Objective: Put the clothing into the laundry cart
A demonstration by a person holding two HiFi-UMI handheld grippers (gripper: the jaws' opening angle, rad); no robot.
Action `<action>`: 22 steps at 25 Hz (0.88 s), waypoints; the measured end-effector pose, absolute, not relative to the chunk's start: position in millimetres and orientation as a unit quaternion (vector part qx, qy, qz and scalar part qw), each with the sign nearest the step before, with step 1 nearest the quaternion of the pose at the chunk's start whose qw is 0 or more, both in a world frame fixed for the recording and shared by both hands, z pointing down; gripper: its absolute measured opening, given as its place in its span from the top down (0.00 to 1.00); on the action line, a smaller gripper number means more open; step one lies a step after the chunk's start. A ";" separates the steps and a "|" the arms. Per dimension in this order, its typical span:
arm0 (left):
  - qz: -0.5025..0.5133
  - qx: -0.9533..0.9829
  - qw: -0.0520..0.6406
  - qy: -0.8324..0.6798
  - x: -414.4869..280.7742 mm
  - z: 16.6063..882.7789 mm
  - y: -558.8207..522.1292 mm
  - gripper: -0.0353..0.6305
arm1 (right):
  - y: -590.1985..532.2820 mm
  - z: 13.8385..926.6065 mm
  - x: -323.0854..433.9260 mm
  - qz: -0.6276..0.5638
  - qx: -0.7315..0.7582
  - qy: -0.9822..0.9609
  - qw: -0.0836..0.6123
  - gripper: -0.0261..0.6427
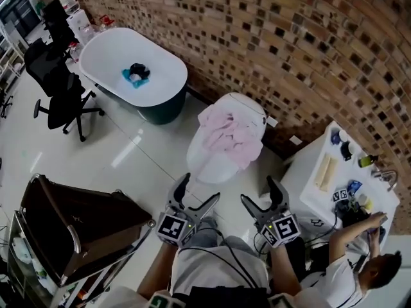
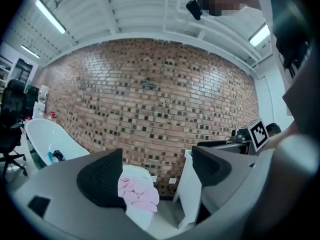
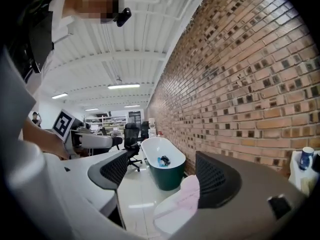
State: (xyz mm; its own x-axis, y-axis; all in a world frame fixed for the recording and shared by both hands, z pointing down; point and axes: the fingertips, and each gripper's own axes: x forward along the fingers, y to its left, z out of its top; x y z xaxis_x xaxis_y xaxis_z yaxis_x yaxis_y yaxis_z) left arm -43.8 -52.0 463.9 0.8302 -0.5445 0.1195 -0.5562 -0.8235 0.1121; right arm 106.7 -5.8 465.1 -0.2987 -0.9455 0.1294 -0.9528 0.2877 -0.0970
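Pink clothing (image 1: 228, 133) lies crumpled on top of a white toilet (image 1: 209, 162) by the brick wall. It also shows between the jaws in the left gripper view as the pink clothing (image 2: 137, 194), some way ahead, and in the right gripper view (image 3: 186, 196). The laundry cart (image 1: 77, 220), a dark brown bag on a metal frame, stands at the lower left. My left gripper (image 1: 200, 188) and right gripper (image 1: 257, 189) are held side by side short of the toilet. Both are open and hold nothing.
A white bathtub (image 1: 106, 56) with a teal base stands at the back left, with a blue and black item (image 1: 136, 74) inside. Black office chairs (image 1: 61, 88) are beside it. A white sink cabinet (image 1: 324, 172) and a seated person (image 1: 359, 268) are at the right.
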 end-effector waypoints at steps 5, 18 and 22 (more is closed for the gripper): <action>0.085 0.954 0.120 -0.260 -13.6 484.1 -114.7 0.31 | -65.1 476.6 114.1 0.079 0.600 -0.796 0.037 0.30; 0.300 0.894 0.238 -0.231 74.6 745.9 -201.1 0.29 | -138.1 607.3 165.6 0.197 0.565 -0.800 0.054 0.30; 0.339 0.871 0.249 -0.256 122.1 846.5 -259.2 0.08 | -166.6 655.8 191.3 0.206 0.556 -0.803 0.062 0.30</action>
State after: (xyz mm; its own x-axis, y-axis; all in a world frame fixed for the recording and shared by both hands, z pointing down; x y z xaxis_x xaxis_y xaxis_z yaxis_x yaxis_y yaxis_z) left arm 122.1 -259.2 846.5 0.6398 -0.2770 0.7169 -0.6140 -0.7452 0.2600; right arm 191.3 -166.6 655.8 -0.3745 -0.8668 0.3293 -0.9181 0.2969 -0.2625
